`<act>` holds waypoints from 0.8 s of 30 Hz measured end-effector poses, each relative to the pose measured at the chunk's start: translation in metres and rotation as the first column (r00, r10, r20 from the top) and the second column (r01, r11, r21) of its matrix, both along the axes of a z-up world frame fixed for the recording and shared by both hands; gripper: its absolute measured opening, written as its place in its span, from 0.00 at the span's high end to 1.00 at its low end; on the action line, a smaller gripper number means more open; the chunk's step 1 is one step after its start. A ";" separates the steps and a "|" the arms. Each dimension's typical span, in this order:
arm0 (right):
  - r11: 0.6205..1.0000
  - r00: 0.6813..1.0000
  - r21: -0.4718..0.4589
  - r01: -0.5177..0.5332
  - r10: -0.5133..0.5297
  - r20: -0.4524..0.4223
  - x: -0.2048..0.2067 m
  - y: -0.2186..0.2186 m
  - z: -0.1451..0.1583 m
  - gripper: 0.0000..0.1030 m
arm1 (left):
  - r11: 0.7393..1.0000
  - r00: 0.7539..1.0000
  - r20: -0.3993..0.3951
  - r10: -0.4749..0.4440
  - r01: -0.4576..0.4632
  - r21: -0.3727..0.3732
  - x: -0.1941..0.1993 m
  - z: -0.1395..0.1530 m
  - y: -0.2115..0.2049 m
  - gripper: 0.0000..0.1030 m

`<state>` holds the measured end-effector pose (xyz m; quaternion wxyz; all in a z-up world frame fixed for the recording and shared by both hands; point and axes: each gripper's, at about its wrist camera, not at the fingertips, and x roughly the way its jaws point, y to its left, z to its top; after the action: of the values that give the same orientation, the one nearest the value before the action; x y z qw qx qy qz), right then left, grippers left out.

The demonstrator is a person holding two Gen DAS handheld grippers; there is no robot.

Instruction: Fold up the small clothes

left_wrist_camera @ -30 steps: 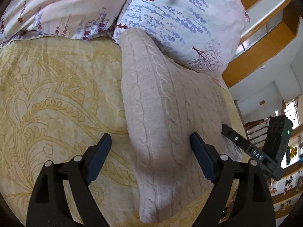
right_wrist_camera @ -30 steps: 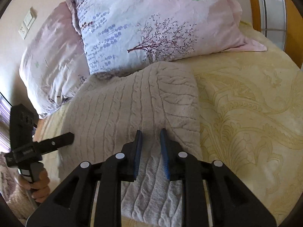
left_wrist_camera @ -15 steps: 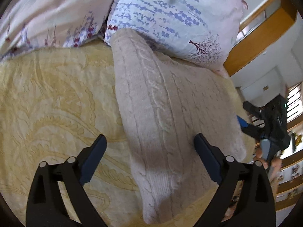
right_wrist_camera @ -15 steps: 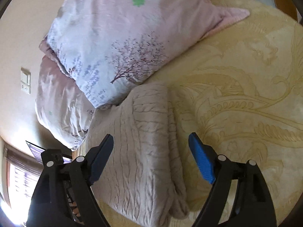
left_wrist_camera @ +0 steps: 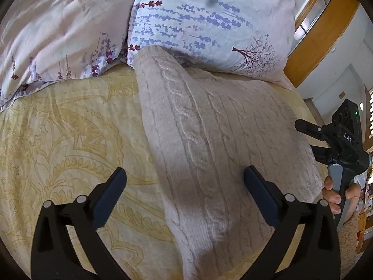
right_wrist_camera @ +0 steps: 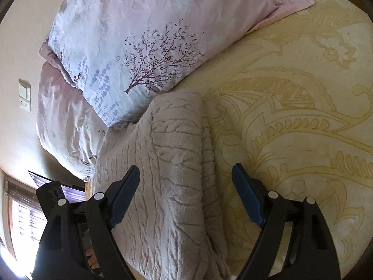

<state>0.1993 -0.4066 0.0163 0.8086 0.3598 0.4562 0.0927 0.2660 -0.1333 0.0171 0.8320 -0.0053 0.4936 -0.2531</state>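
Note:
A beige cable-knit sweater [left_wrist_camera: 209, 140] lies folded into a long strip on the yellow patterned bedspread [left_wrist_camera: 70, 140], its far end against the pillows. My left gripper [left_wrist_camera: 185, 175] hovers over its near part with the jaws opening wide. One finger is over the bedspread and the other over the knit, and nothing is pinched. In the right wrist view the sweater [right_wrist_camera: 167, 163] runs between the fingers of my right gripper [right_wrist_camera: 186, 171], which is open above the fold's edge without pressing it. At the far right of the left wrist view, the right gripper [left_wrist_camera: 307, 137] is held by a hand [left_wrist_camera: 333, 191].
Two floral pillows [left_wrist_camera: 209, 18] [left_wrist_camera: 58, 35] lie at the head of the bed behind the sweater. The bedspread [right_wrist_camera: 291, 128] stretches out beside the sweater. A wooden bed frame [left_wrist_camera: 319, 35] rises at the upper right. A wall switch [right_wrist_camera: 25, 95] is at the left.
My right gripper, nearly shut over the sweater a second ago, has opened wide, let go and rolled. My left gripper's jaws have spread further and it shifted slightly. The sweater stays flat.

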 end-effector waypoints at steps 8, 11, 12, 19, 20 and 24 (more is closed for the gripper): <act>0.998 1.000 -0.052 -0.023 0.024 0.019 0.007 0.011 0.001 0.20 | 1.000 1.000 -0.015 -0.007 0.007 -0.011 0.004 -0.005 -0.004 0.02; 0.996 0.997 -0.045 -0.070 0.071 0.009 0.009 0.018 -0.002 0.30 | 0.998 0.997 -0.071 -0.008 0.004 -0.069 0.011 -0.011 0.000 0.02; 0.996 0.997 -0.051 -0.077 0.078 0.013 0.009 0.020 -0.002 0.30 | 0.996 0.996 -0.090 -0.010 0.002 -0.089 0.013 -0.013 0.001 0.02; 0.991 0.994 0.072 -0.110 0.110 0.011 0.007 0.015 -0.015 0.51 | 0.972 0.986 -0.160 -0.051 0.012 -0.235 0.015 -0.017 0.007 0.26; 0.990 0.994 0.083 -0.113 0.112 0.017 0.006 0.015 -0.015 0.55 | 0.971 0.986 -0.160 -0.051 0.011 -0.239 0.014 -0.017 0.008 0.29; 0.979 0.990 0.147 -0.141 0.136 0.045 0.002 0.020 -0.015 0.65 | 0.963 0.987 -0.156 -0.042 -0.002 -0.270 0.011 -0.015 0.020 0.44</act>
<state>0.2009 -0.3869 0.0016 0.7788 0.3852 0.4576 0.1891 0.2767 -0.1133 0.0016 0.7786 -0.1338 0.5200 -0.3248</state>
